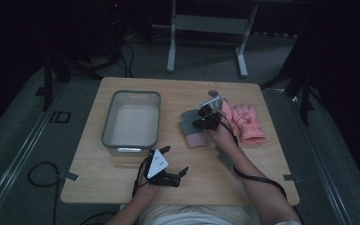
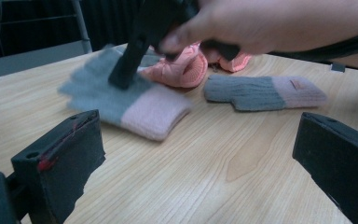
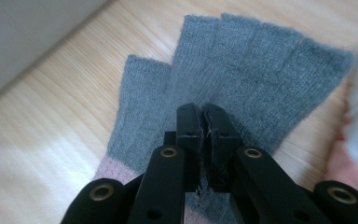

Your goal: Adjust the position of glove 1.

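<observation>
The right hand-held gripper (image 1: 208, 123) sits directly on top of the grey glove (image 3: 242, 88), right of centre on the tabletop (image 1: 243, 187). In the right gripper view its jaws stand pressed together over the grey knit of the palm. They look pinched on a fold of the fabric, though the view is too close to be sure that cloth is between them. The glove lies flat with its long axis running near to far: the pink cuff toward the person, the four fingers and thumb pointing to the far edge. Any lift goes straight up from where the gripper is, then left toward the grey bin (image 1: 132, 123).

The left hand-held gripper (image 1: 168, 164) rests near the front edge, well apart from the gloves, with its jaws spread wide and nothing between them. It points across the tabletop at them. The right hand is plainly the nearer one.

Count: two grey gloves with pink cuffs, the second glove (image 2: 265, 92) lying flat just right of the first. There is also one pair of pink gloves (image 1: 244, 123) at the far right, touching each other, and one bin, which appears to hold nothing.
</observation>
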`<state>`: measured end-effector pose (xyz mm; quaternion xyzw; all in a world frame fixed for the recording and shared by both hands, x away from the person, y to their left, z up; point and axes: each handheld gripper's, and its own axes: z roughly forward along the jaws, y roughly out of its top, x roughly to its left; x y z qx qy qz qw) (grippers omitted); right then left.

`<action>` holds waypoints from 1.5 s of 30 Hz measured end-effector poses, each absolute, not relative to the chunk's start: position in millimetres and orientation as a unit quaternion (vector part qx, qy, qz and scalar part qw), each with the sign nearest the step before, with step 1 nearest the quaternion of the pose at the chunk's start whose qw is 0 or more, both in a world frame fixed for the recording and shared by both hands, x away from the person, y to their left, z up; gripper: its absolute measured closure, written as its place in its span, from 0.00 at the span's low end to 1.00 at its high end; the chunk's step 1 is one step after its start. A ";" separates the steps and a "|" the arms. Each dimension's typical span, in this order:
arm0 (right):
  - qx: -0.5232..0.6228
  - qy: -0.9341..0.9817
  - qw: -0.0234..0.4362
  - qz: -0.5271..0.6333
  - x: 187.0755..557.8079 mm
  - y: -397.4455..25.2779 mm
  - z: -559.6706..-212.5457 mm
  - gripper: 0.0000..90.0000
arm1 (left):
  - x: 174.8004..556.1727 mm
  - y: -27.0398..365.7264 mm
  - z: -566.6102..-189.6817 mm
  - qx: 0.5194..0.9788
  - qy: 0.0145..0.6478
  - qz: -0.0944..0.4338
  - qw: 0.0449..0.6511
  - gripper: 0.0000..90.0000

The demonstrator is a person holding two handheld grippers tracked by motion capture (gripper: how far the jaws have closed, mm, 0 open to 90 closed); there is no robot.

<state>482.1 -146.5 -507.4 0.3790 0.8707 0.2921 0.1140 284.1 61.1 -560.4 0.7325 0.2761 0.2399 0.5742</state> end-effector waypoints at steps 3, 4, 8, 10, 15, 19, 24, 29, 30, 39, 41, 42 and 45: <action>0.383 0.861 0.122 0.311 466.2 -147.5 -491.2 0.95 | 285.3 60.0 -561.9 0.733 0.278 0.238 0.573 0.01; 0.388 0.855 0.123 0.320 458.3 -148.2 -484.1 0.95 | 285.2 59.8 -561.7 0.734 0.276 0.240 0.572 0.01; 0.407 0.834 0.123 0.352 434.6 -155.3 -464.4 0.95 | 286.0 59.3 -562.6 0.733 0.282 0.244 0.569 0.01; 0.416 0.825 0.129 0.361 420.3 -159.3 -457.4 0.95 | 287.6 59.5 -564.2 0.732 0.289 0.240 0.568 0.01; 0.432 0.811 0.139 0.369 389.9 -164.7 -457.3 0.95 | 287.9 58.7 -565.6 0.731 0.291 0.238 0.570 0.01; 0.440 0.810 0.146 0.359 371.1 -167.6 -467.8 0.95 | 286.5 57.1 -565.6 0.734 0.284 0.239 0.568 0.01; 0.462 0.804 0.122 0.353 360.1 -170.9 -490.7 0.95 | 285.4 56.2 -564.3 0.734 0.278 0.243 0.570 0.01; 0.466 0.809 0.107 0.343 359.2 -164.2 -508.9 0.95 | 284.8 57.5 -562.6 0.731 0.279 0.246 0.572 0.01; 0.468 0.808 0.105 0.342 359.8 -163.0 -512.2 0.95 | 284.6 57.8 -562.2 0.730 0.280 0.246 0.573 0.01; 0.487 0.806 0.094 0.323 370.2 -158.4 -544.7 0.94 | 283.8 58.9 -560.5 0.728 0.279 0.248 0.575 0.01; 0.490 0.803 0.100 0.324 370.2 -157.5 -546.3 0.91 | 283.2 58.9 -559.9 0.726 0.280 0.247 0.578 0.01; 0.492 0.801 0.102 0.325 370.1 -157.3 -546.6 0.90 | 283.1 59.1 -559.7 0.727 0.278 0.249 0.577 0.01; 0.498 0.795 0.105 0.331 369.1 -158.1 -548.6 0.88 | 282.9 59.8 -559.0 0.727 0.277 0.249 0.577 0.01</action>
